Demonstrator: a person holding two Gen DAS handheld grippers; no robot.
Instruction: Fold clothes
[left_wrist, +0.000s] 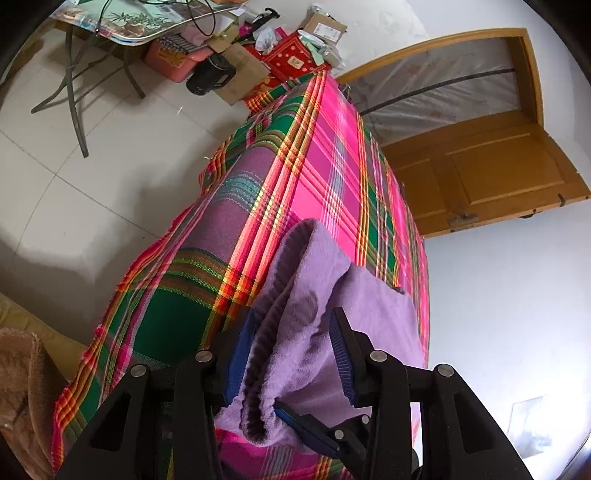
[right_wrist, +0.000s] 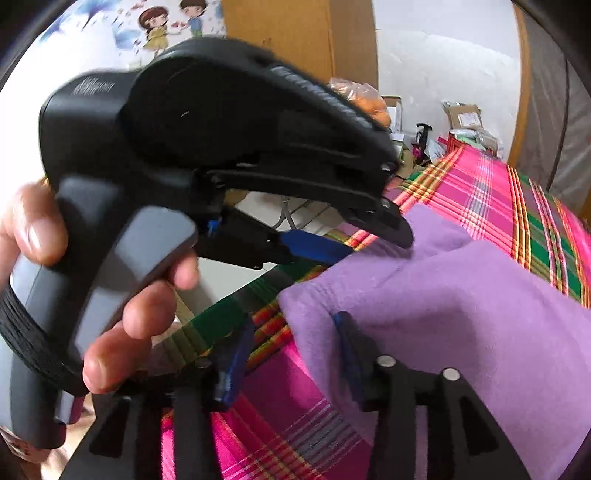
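A purple fleece garment (left_wrist: 325, 354) with a ribbed hem lies on a table covered by a bright plaid cloth (left_wrist: 325, 158). My left gripper (left_wrist: 291, 314) is shut on a thick raised fold of it, with fleece filling the gap between the blue pads. In the right wrist view the left gripper (right_wrist: 380, 245), held by a hand (right_wrist: 140, 314), has one finger under the garment (right_wrist: 461, 314) and one on top. My right gripper (right_wrist: 293, 321) stands open at the garment's near corner, over the plaid cloth (right_wrist: 480, 192). One of its fingers (left_wrist: 303, 424) shows below the fold.
Beyond the table's far end sit boxes and clutter (left_wrist: 258, 55) and a black jug (left_wrist: 208, 75). A folding table with metal legs (left_wrist: 74, 92) stands on the tiled floor at left. A wooden door (left_wrist: 498, 173) is at right. Brown fuzzy fabric (left_wrist: 22, 387) lies at the lower left.
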